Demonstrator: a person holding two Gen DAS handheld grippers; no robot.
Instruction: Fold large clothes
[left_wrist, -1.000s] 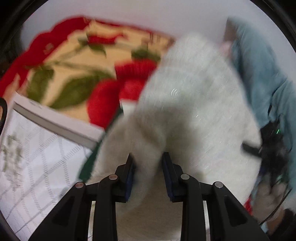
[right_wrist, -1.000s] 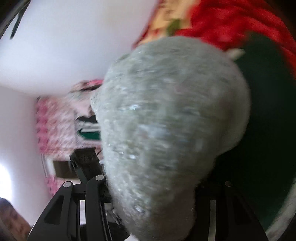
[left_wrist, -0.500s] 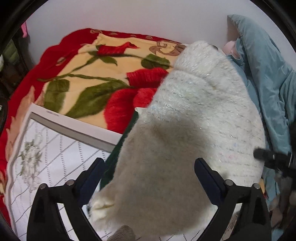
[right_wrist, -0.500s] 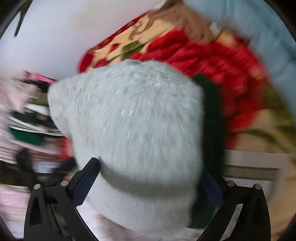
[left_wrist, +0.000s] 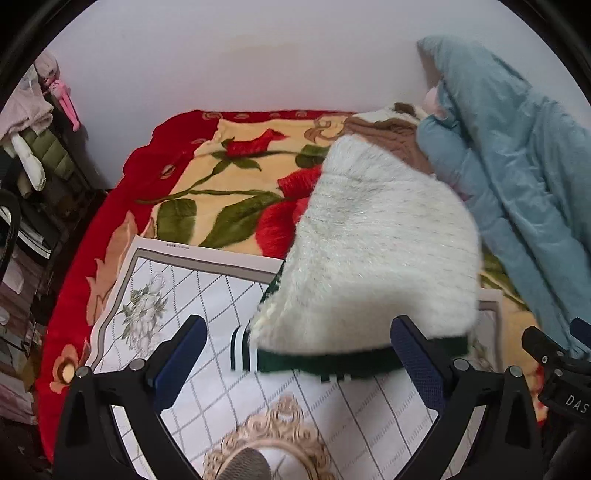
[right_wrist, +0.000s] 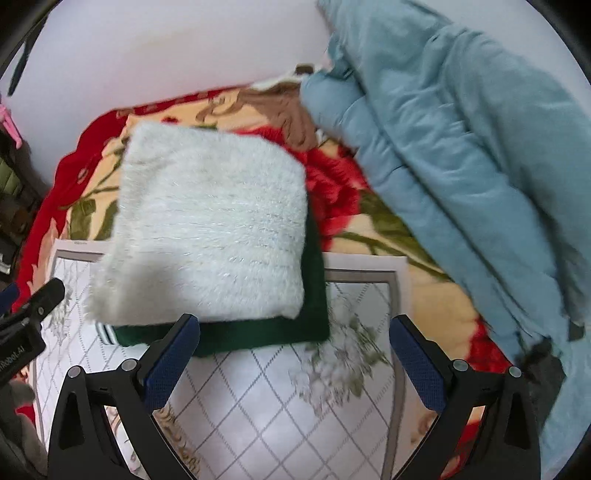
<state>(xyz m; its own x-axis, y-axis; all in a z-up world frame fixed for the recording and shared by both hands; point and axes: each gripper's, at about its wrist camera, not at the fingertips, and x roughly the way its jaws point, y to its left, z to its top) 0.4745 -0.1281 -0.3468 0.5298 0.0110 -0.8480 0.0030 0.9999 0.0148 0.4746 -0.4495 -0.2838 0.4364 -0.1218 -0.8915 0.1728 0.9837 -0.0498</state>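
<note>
A fluffy white sweater (left_wrist: 373, 251) lies folded on top of a folded dark green garment (left_wrist: 332, 360) with white stripes, on a white patterned mat (left_wrist: 192, 288). It also shows in the right wrist view (right_wrist: 207, 229), above the green garment (right_wrist: 258, 332). My left gripper (left_wrist: 299, 354) is open and empty, just in front of the stack. My right gripper (right_wrist: 295, 354) is open and empty, also in front of the stack. A light blue padded coat (right_wrist: 461, 147) lies heaped at the right.
The mat (right_wrist: 258, 413) lies on a red and yellow flowered blanket (left_wrist: 229, 173). A brown garment (left_wrist: 391, 136) sits behind the sweater near the white wall. Clutter and hanging clothes (left_wrist: 33, 147) stand at the far left. The other gripper (left_wrist: 561, 373) shows at the right edge.
Both grippers opened and let go of the white sweater, then drew back. The sweater now rests folded on the green garment.
</note>
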